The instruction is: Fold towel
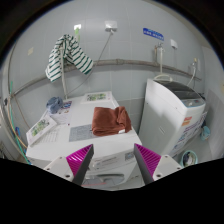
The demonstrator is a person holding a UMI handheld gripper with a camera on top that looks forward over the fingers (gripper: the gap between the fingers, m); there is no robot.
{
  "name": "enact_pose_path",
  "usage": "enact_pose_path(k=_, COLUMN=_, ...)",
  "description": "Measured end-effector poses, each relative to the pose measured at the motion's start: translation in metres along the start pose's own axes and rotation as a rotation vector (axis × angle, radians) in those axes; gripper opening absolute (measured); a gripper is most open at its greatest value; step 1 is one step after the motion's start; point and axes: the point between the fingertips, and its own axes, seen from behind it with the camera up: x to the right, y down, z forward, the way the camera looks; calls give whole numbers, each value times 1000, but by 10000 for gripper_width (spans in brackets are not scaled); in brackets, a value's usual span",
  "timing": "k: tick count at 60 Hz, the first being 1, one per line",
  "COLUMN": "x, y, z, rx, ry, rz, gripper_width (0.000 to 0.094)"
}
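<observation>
A handheld two-finger gripper (113, 160) with magenta pads hangs spread wide, holding nothing, above the front of a white washing machine top (60, 135). One rust-brown, already bunched cloth towel (111, 120) lies on that top, beyond the fingertips and roughly centred between them, well apart from both. One green-and-white striped garment (68, 55) hangs on a wall rail behind. One tall white top-loading machine (175, 115) stands to the right. One small blue item (54, 104) and a few flat packets, too small to identify, sit toward the left of the top. To do this approach well, it seems wise to come in low, aim for a free corner or edge of the towel, and pinch only one layer before lifting it across.
</observation>
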Motion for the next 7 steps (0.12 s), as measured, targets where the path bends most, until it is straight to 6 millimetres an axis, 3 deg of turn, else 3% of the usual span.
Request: enact_pose_path(k=7, x=22, y=8, z=-9, rx=0, ry=9, rz=27, gripper_width=846)
